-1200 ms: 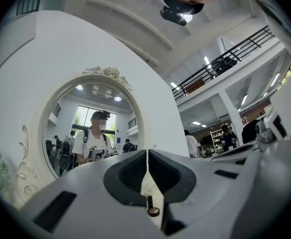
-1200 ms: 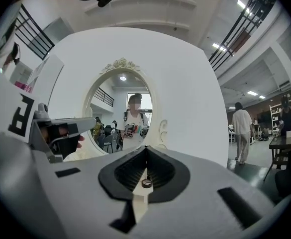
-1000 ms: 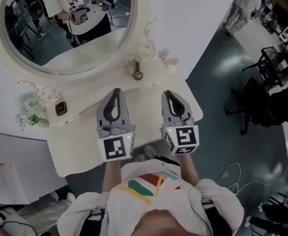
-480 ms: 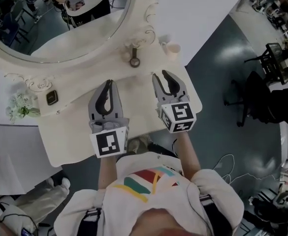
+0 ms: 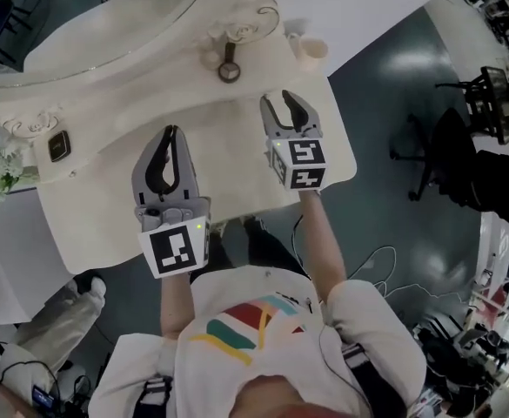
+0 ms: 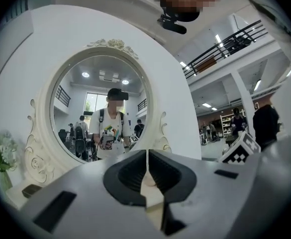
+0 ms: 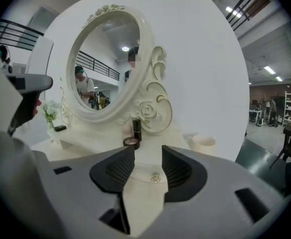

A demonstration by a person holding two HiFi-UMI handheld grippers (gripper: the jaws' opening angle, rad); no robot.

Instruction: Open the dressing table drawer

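cream drawer front, closed, gold knob

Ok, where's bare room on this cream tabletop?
Bare: the cream tabletop's front-left stretch beside the left gripper, and its middle before the dark tube. Crowded along the back: that tube, cream cup, small black box, white flowers.

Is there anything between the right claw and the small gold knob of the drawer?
Nothing visible does. The gold knob shows through the gap of the right claw, whose jaws are opening with nothing between them; the round case and dark tube stand farther back.
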